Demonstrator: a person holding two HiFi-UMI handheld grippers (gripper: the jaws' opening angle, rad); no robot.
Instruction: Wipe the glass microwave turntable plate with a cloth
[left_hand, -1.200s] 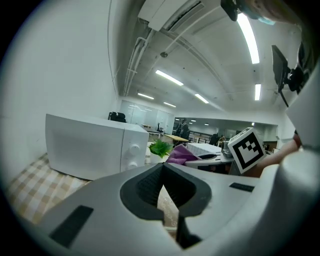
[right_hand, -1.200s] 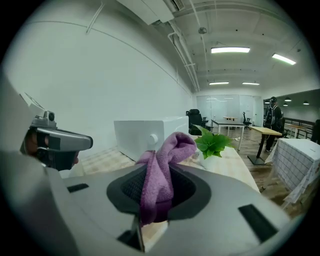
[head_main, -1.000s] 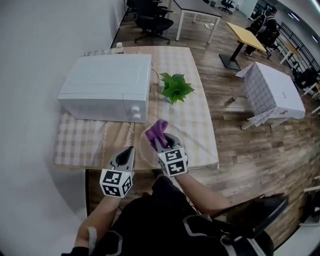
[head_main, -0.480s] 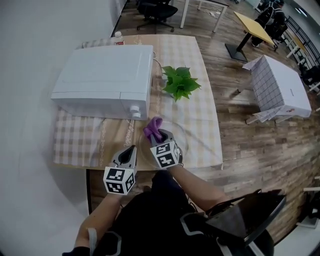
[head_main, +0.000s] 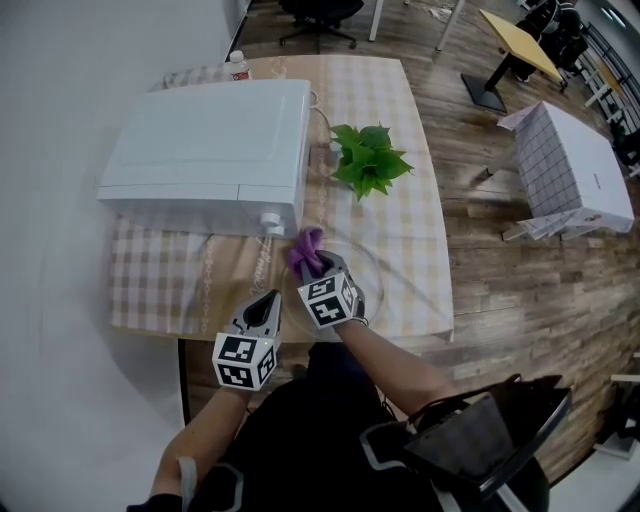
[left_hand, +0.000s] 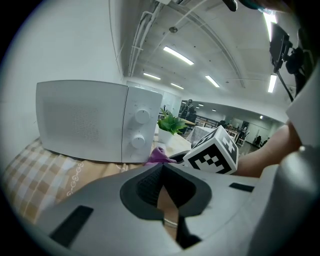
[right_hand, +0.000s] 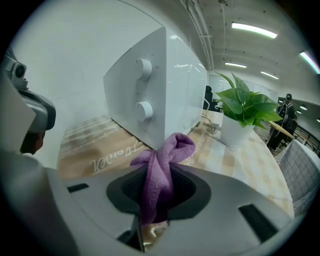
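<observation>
Most of the glass turntable plate (head_main: 375, 270) is hard to make out. From the head view it shows only as a faint clear arc on the checked tablecloth (head_main: 150, 280), and its near and left edges are lost behind the two grippers. Neither gripper view shows the glass clearly.

What can be seen is a thin, colourless round rim with the cloth pattern showing through it. It lies flat at the near right part of the table, in front of the white microwave (head_main: 210, 150) and nearer than the potted plant (head_main: 370, 160).

The right gripper (head_main: 322, 268) sits over the left part of the plate with its jaws clamped on a purple cloth (right_hand: 162, 160). The cloth is bunched into a fold that pokes out past the jaw tips toward the microwave's knobs. Whether it touches the glass cannot be told.

The left gripper (left_hand: 161, 167) is just to the left of the right one and a little nearer, at the near edge of the table. Its jaws are drawn together at the tips. A small glinting thing sits low in the gap behind them, too small to identify, so it is unclear whether the plate's rim is pinched there. The right gripper's marker cube fills the space just beyond its jaws.
</observation>
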